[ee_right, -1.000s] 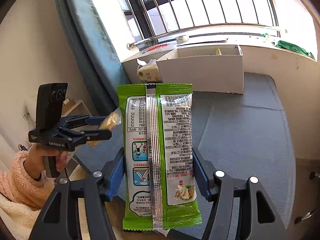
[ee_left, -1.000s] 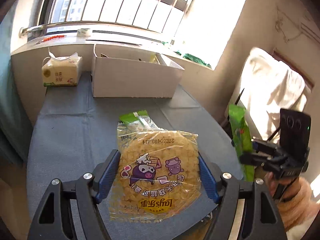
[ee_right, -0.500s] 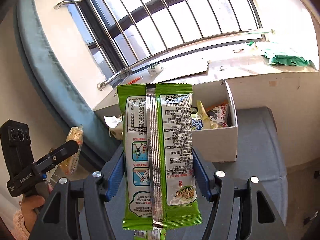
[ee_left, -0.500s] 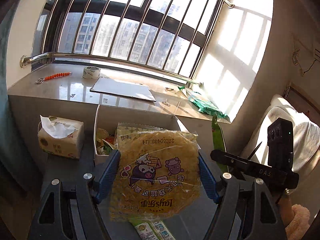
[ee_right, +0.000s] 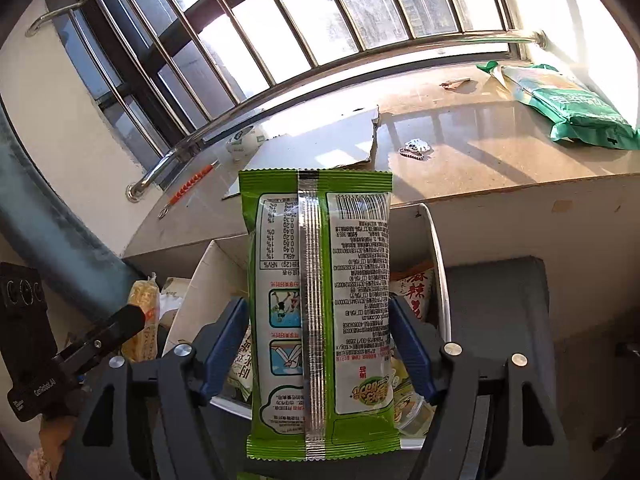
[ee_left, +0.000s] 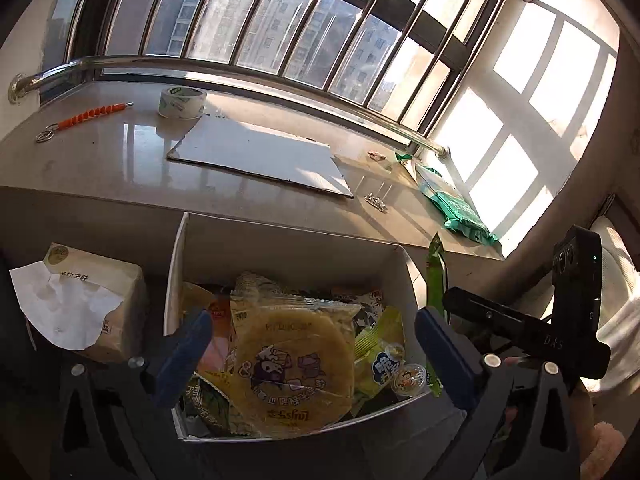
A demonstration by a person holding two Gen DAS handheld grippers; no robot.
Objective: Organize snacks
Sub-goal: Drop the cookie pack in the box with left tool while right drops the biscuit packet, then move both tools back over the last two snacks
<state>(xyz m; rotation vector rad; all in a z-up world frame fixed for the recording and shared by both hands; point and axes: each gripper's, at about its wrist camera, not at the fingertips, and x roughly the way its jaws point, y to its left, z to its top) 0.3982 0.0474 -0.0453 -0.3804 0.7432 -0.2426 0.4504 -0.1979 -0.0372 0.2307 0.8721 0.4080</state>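
left gripper [ee_left: 310,350] jaws wide, nothing held; yellow snack bag [ee_left: 294,364] lies in the white box [ee_left: 176,280], between the open fingers. right gripper [ee_right: 318,350] clamps green snack pack [ee_right: 318,312], long axis 12-6, over box's right end; box at 12.

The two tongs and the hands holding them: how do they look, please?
Both tongs, left and right, have black frames, blue finger pads and silver screws. Each carries a black camera block; white lettering marks the bodies. A fluffy pink sleeve shows.
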